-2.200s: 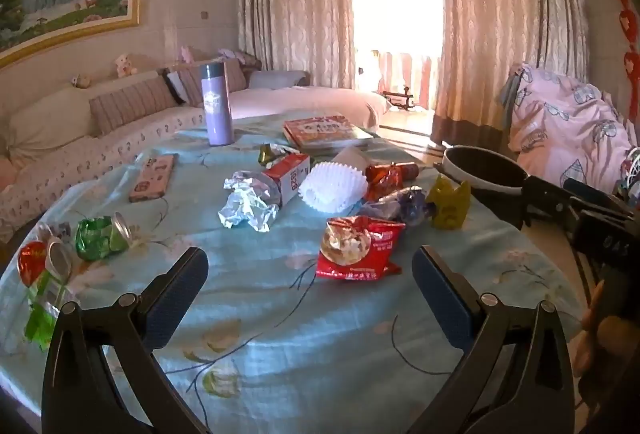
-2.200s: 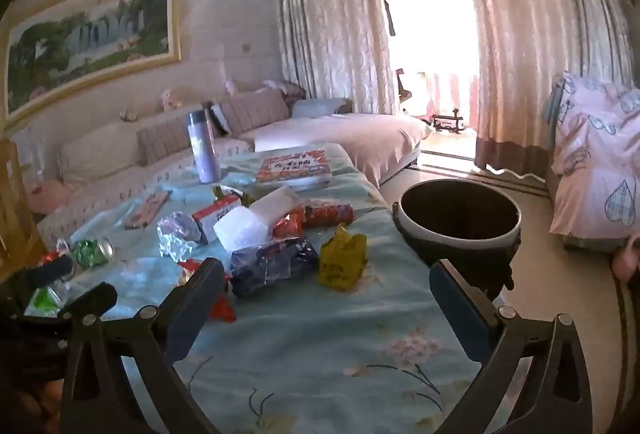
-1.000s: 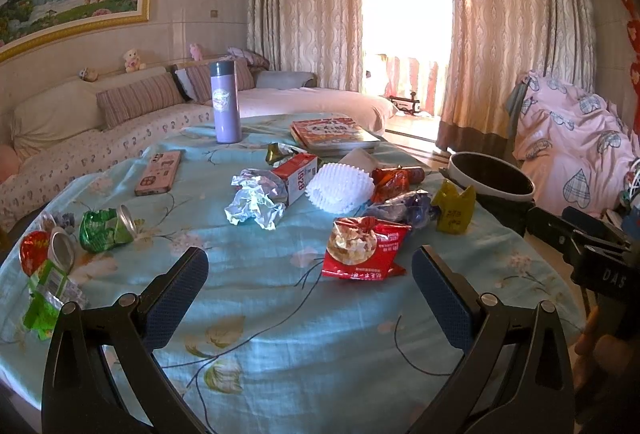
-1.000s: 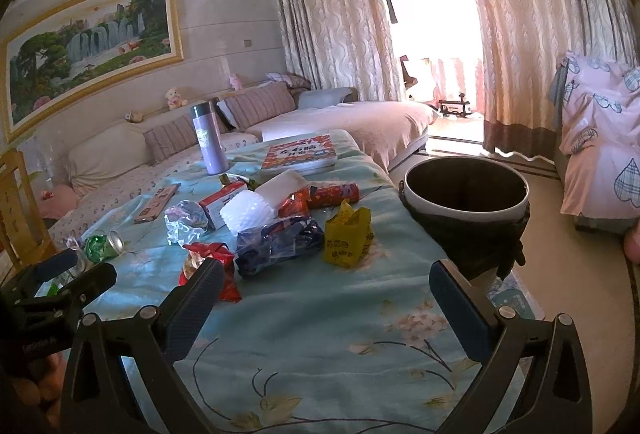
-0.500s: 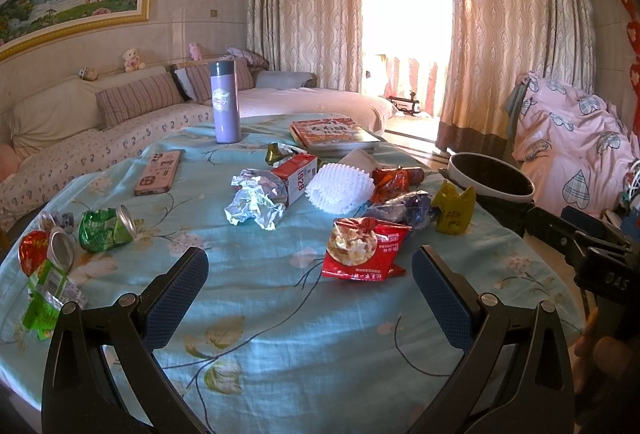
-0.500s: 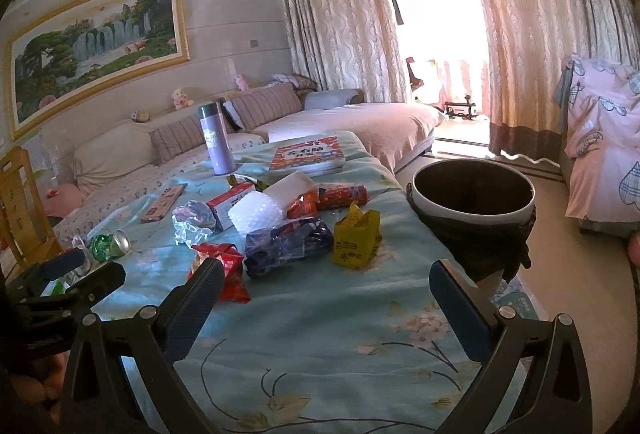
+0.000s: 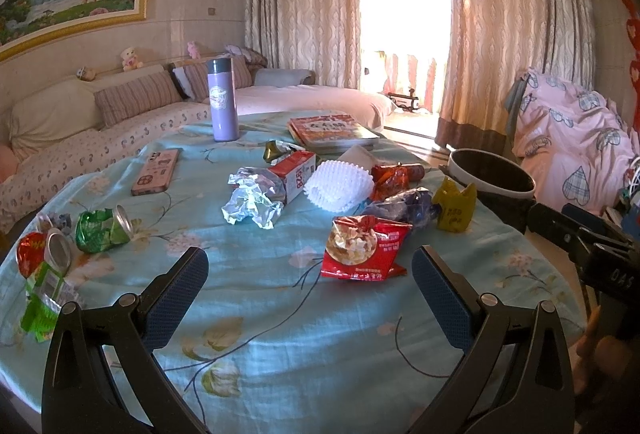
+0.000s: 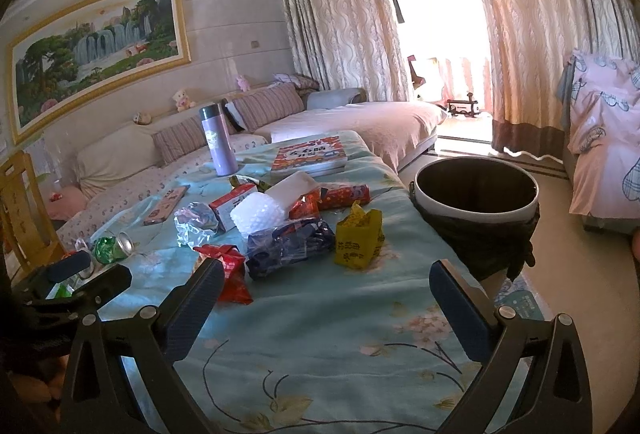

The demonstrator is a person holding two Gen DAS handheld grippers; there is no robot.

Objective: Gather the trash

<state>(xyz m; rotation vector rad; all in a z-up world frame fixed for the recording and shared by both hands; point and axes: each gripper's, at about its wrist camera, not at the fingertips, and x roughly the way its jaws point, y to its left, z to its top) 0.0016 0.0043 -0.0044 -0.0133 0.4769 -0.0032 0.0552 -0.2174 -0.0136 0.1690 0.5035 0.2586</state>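
The wrappers sat bunched mid-table [image 7: 280, 314]: snack bag [image 7: 364, 248] nearest, foil wad [image 7: 250, 204] to its left, foam net [image 7: 338, 186] behind. Crushed cans [image 7: 100, 230] lay off at the left edge. Flask [image 7: 222, 100] and book [image 7: 332, 130] stood at the back, and the bin [image 8: 476, 210] was just off the right edge.

Right hand-held gripper [image 8: 326, 300] agape above tablecloth [image 8: 320, 334]; bin [image 8: 476, 210] beside.

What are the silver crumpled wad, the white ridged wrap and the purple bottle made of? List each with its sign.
Silver crumpled wad: probably foil or metallised film; sharp creases, mirror-like glints.
White ridged wrap: looks like soft foam netting; matte, bumpy mesh, rolled into a tube.
Purple bottle: likely coated metal or plastic; smooth satin body, darker cap; the look leaves it open.
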